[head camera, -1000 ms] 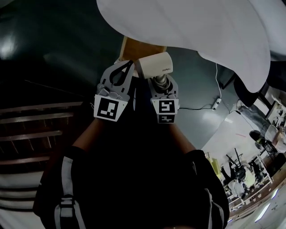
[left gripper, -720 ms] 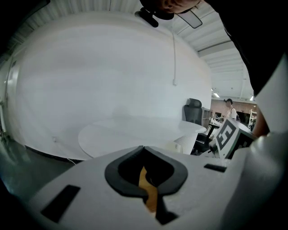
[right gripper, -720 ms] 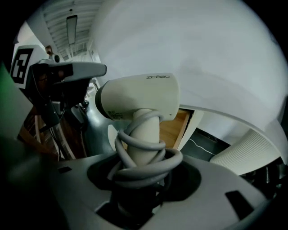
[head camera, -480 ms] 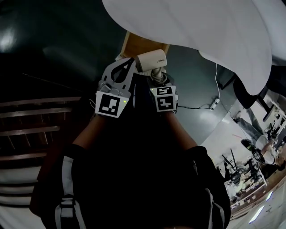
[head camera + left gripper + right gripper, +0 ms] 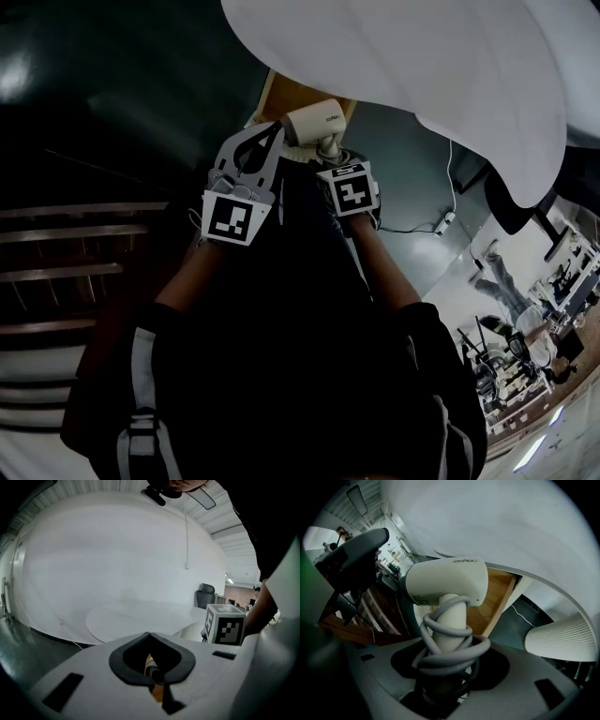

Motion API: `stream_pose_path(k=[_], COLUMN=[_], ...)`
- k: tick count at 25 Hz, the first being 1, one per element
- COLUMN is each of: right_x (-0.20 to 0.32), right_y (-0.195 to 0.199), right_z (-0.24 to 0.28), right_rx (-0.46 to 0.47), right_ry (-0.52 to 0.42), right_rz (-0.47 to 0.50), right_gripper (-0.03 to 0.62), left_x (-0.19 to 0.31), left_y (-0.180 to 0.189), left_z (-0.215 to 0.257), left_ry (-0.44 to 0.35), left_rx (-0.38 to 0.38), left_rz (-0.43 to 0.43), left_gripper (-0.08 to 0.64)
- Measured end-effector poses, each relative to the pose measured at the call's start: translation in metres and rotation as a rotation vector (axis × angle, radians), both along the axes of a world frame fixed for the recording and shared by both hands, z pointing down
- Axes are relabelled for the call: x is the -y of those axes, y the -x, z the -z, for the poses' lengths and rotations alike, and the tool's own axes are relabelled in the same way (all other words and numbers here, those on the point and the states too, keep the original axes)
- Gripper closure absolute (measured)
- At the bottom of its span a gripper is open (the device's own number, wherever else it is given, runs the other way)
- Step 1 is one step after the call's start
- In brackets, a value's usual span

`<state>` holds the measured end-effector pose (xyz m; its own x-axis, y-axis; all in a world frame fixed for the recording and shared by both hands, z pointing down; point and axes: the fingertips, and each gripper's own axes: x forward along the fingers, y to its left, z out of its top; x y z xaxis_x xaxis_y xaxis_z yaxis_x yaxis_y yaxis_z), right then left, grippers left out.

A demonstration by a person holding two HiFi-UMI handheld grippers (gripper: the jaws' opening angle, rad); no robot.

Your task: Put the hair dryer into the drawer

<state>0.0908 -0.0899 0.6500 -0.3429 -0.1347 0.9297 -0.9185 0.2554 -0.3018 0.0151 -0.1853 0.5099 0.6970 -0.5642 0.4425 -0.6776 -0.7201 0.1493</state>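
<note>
The cream hair dryer [image 5: 314,120] [image 5: 445,581] has a grey cord wound round its handle. My right gripper [image 5: 330,155] [image 5: 446,665] is shut on that handle and points steeply down, holding the dryer body just in front of the wooden drawer [image 5: 286,94] [image 5: 499,597]. The drawer stands pulled out under the white table [image 5: 403,56]. My left gripper [image 5: 272,128] [image 5: 151,637] hangs beside the dryer at the drawer's left front corner, jaw tips together. A small dark rounded piece and wood show in the hollow between its pads; whether it is gripped I cannot tell.
Dark wooden slats [image 5: 75,253] run along the left. A white cable and power strip [image 5: 445,222] lie on the grey floor to the right. Chairs and people [image 5: 516,337] are at the far right. A white ribbed object [image 5: 562,637] sits right of the drawer.
My right gripper has tipped downward and carried the hair dryer a little further toward the drawer. The left gripper has stayed where it was.
</note>
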Motion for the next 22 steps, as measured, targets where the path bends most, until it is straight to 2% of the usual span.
stream_pose_path(k=[5, 7, 13, 17, 22], right_x=[0.006, 0.014, 0.044, 0.041, 0.052], right_y=[0.002, 0.004, -0.005, -0.004, -0.007], right_z=[-0.012, -0.017, -0.025, -0.041, -0.058], right_rx=[0.024, 0.027, -0.043, -0.058, -0.086], right_ry=[0.095, 0.097, 0.075, 0.150, 0.174], right_rz=[0.070, 0.094, 0.231, 0.308, 0.358], right_gripper=[0.336, 0.336, 0.335, 0.335, 0.335], left_x=[0.014, 0.018, 0.031, 0.038, 0.043], left_y=[0.002, 0.003, 0.004, 0.009, 0.005], left_z=[-0.006, -0.009, -0.017, -0.025, -0.037], left_ry=[0.009, 0.013, 0.029, 0.037, 0.048], left_rx=[0.008, 0.010, 0.015, 0.024, 0.040], left_rz=[0.015, 0.018, 0.038, 0.051, 0.046], left_gripper=[0.552, 0.552, 0.552, 0.552, 0.552])
